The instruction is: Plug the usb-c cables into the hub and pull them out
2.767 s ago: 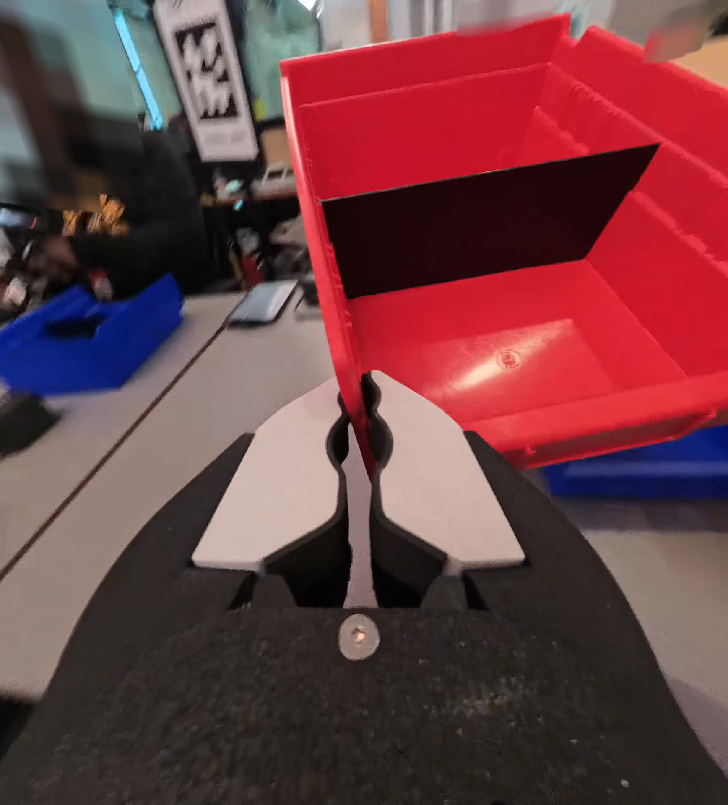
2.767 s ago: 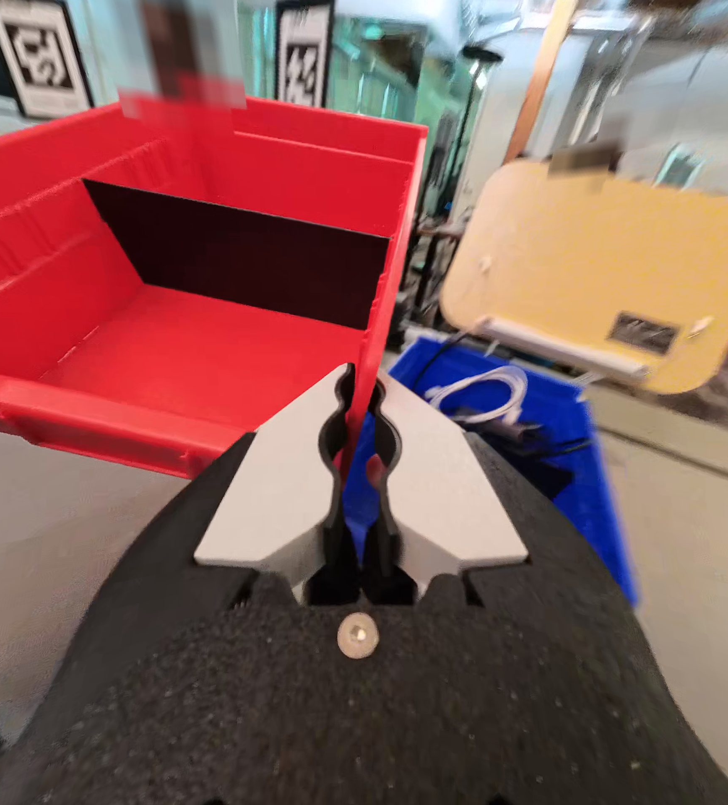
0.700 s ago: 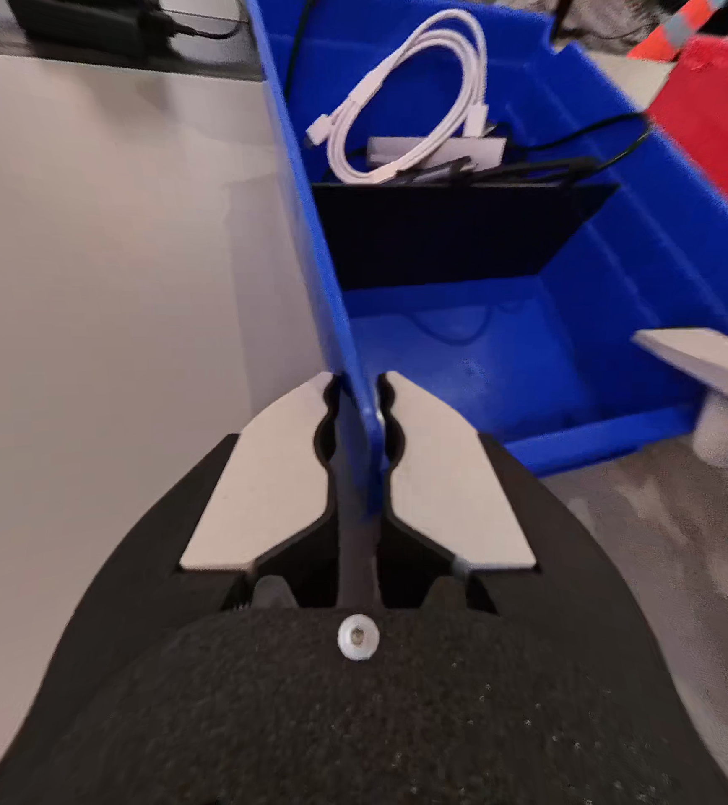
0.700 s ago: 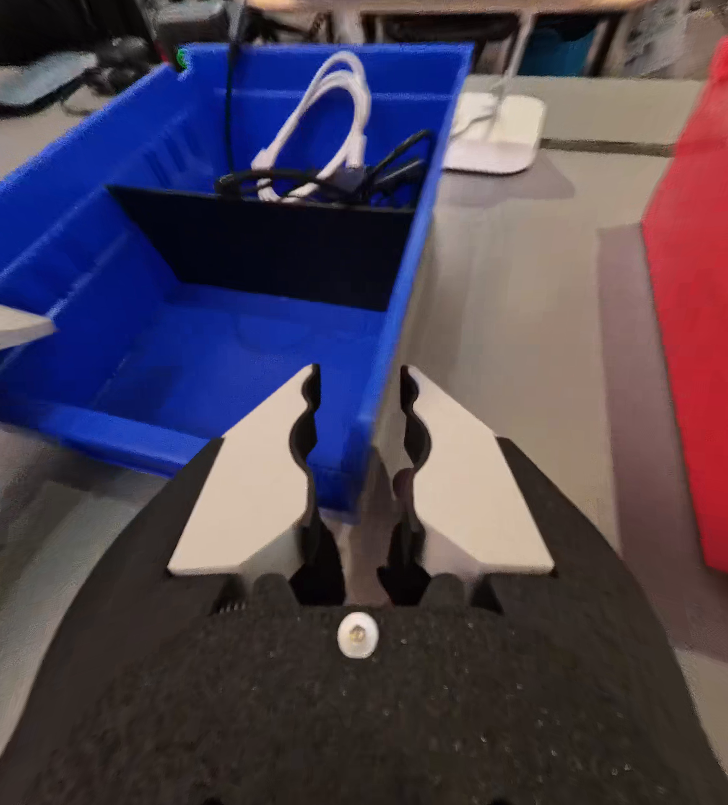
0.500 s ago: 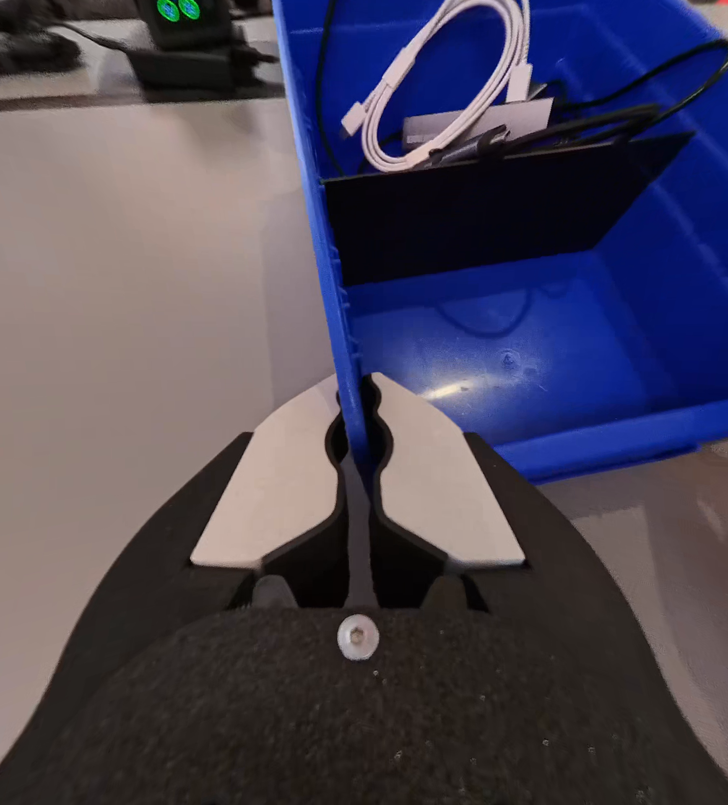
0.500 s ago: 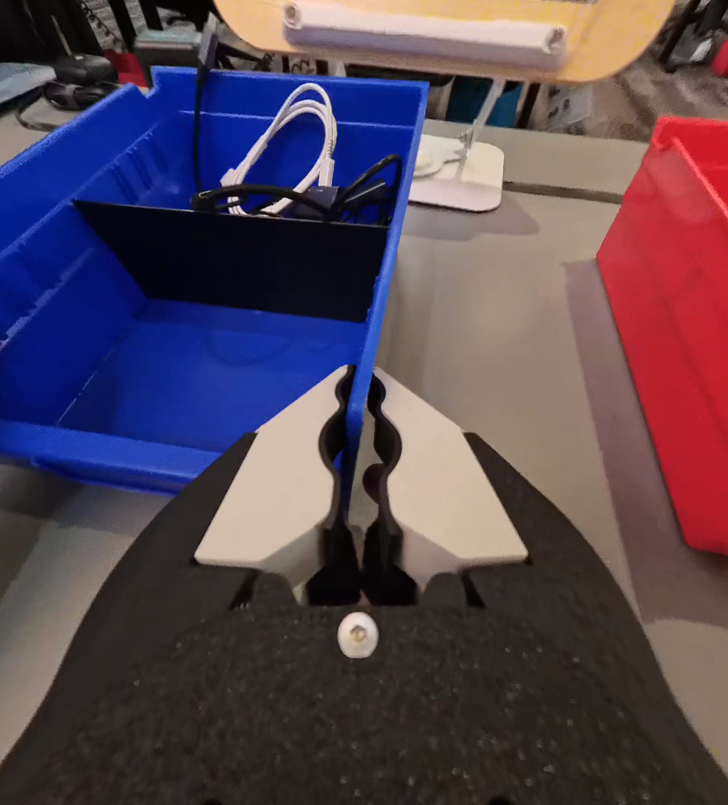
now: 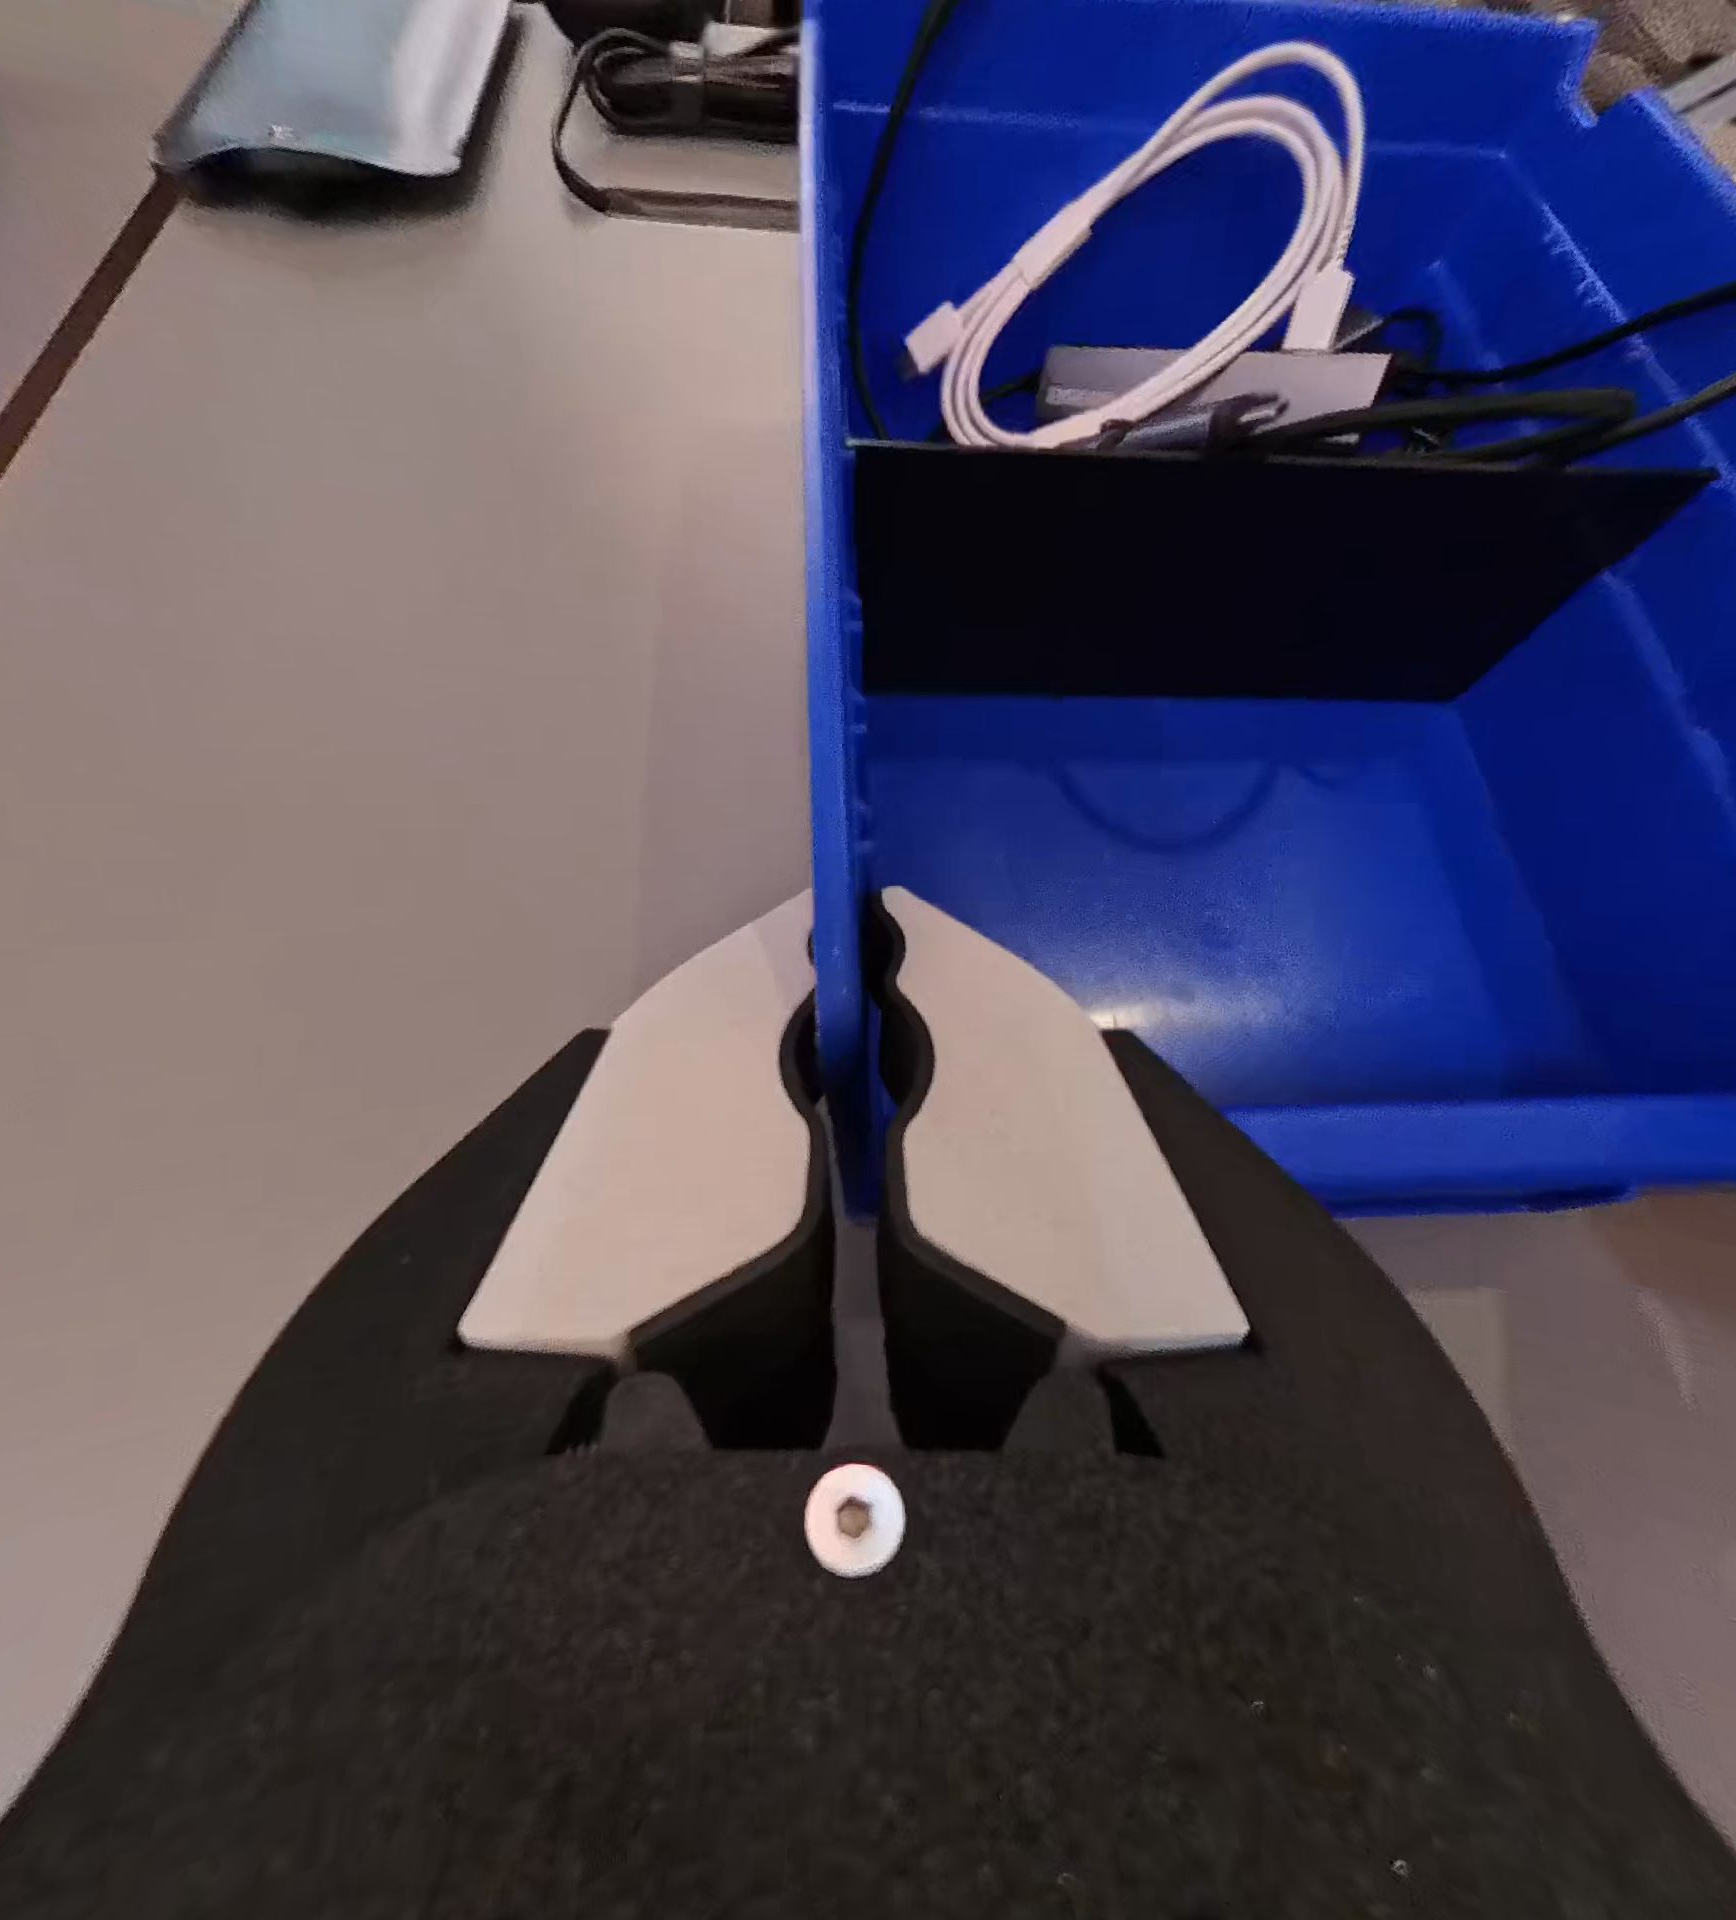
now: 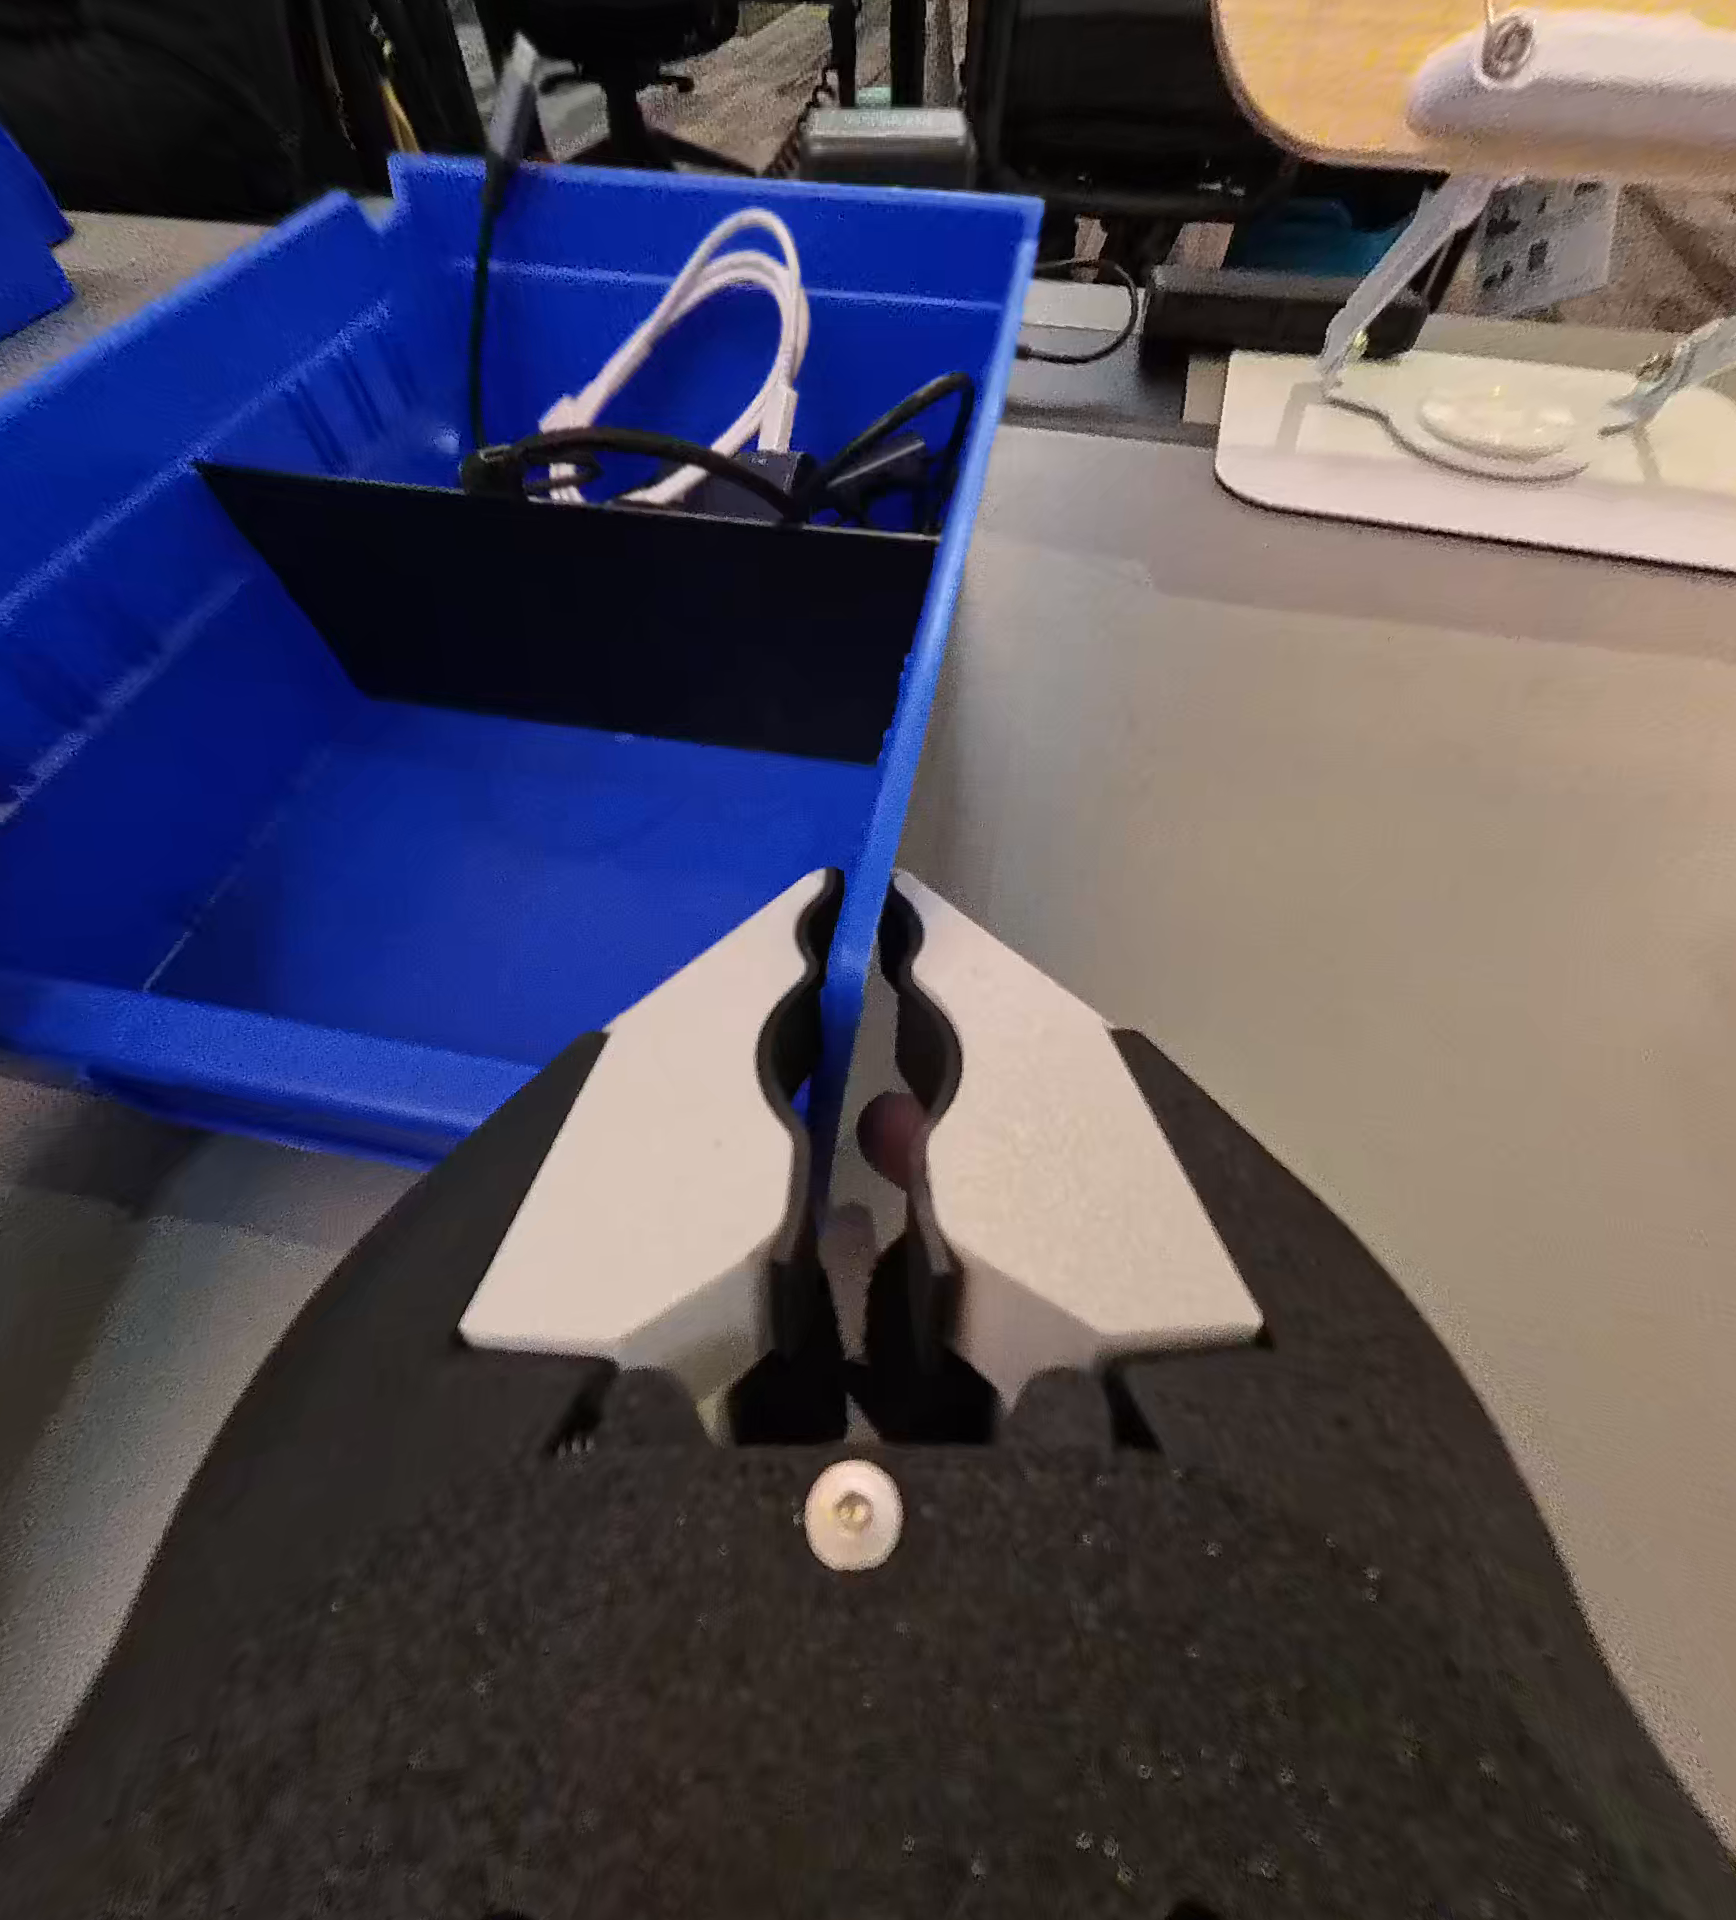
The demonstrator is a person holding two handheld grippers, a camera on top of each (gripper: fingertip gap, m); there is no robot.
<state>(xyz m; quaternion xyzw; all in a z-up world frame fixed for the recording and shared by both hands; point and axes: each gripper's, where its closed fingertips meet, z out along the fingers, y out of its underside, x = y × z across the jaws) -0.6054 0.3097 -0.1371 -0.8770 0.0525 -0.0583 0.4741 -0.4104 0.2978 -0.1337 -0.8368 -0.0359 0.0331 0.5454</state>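
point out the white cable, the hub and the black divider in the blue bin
white cable point(image 7: 1196, 156): left wrist view, top of its coiled loop.
hub point(image 7: 1290, 376): left wrist view, bare grey top face behind the divider.
black divider point(image 8: 594, 613): right wrist view, middle of its front face.

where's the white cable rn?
Coiled in the blue bin's far compartment, behind the black divider: white cable lies over the grey hub.

Grey tabletop point(image 7: 324, 727) everywhere, with a dark seam running across its far left. A flat dark pouch point(image 7: 334, 94) lies at the back, and a black power brick point(image 7: 677, 62) with its cord sits just beside it. Off to the right — a white stand base point(image 8: 1508, 468) holding up a tan board point(image 8: 1363, 73).
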